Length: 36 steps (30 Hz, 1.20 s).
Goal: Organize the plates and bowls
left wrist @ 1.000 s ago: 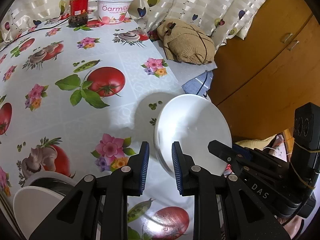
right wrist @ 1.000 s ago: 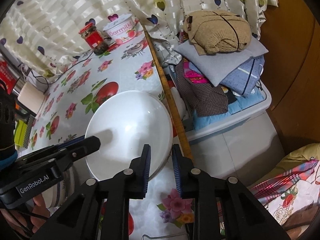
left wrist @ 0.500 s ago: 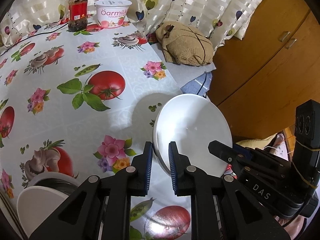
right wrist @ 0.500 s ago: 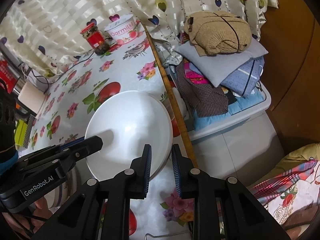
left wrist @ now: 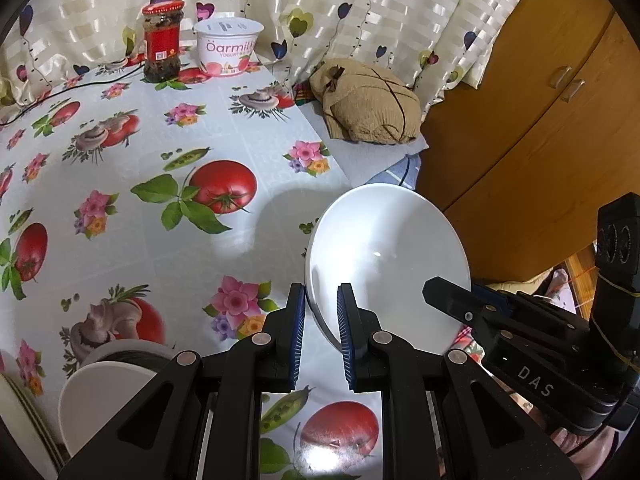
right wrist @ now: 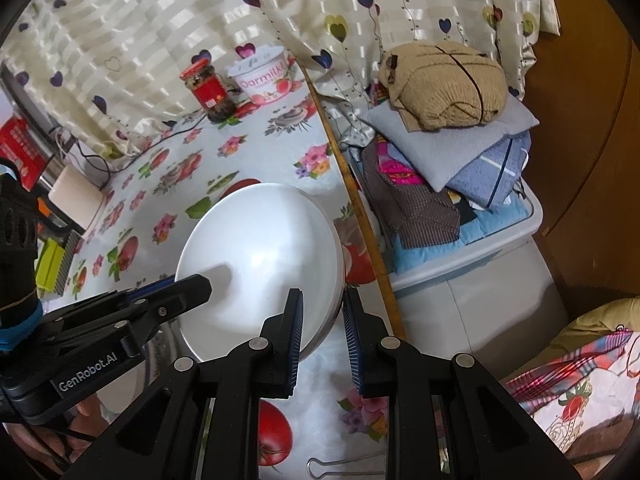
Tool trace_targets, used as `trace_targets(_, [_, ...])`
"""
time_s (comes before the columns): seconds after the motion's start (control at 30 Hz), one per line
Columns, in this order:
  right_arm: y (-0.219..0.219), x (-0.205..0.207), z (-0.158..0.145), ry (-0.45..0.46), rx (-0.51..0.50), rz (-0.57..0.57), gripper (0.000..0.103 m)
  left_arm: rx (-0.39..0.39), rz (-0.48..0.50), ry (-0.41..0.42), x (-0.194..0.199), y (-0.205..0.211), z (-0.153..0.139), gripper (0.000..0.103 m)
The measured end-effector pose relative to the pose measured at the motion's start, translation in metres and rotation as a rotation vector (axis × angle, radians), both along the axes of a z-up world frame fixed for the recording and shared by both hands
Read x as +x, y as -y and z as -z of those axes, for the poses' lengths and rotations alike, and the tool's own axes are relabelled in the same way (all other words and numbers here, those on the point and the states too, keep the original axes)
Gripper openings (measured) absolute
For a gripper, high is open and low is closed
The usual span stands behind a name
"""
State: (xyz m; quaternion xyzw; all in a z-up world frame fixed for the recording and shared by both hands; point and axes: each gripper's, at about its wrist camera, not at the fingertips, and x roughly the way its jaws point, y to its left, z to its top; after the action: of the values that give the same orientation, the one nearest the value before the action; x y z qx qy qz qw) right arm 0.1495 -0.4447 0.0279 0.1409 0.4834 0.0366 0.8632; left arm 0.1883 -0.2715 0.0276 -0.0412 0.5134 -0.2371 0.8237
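I am holding a white bowl tilted above the flowered tablecloth, my left gripper and right gripper each pinching opposite rim edges.

Black tongs with blue ribbed pads, silver screws, "DAS" lettering
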Motion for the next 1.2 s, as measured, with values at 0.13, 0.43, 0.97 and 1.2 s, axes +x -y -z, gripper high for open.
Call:
trace_targets(0.13, [-0.005, -0.003, -0.008, 0.014, -0.004, -0.006, 0.02, -0.002, -0.002, 0.013, -0.002, -0.003, -0.007, 0.017])
trace_targets(0.43, [-0.013, -0.007, -0.026, 0.047, -0.008, -0.019, 0.02, -0.012, -0.012, 0.044, -0.008, -0.013, -0.024, 0.017])
trace_targets(0.97, [-0.041, -0.016, -0.055, 0.093, -0.02, -0.068, 0.02, -0.025, -0.051, 0.088, -0.027, -0.045, -0.047, 0.017])
trace_targets(1.2, [-0.061, -0.022, -0.066, 0.115, -0.027, -0.101, 0.02, -0.032, -0.082, 0.111, -0.039, -0.069, -0.057, 0.017])
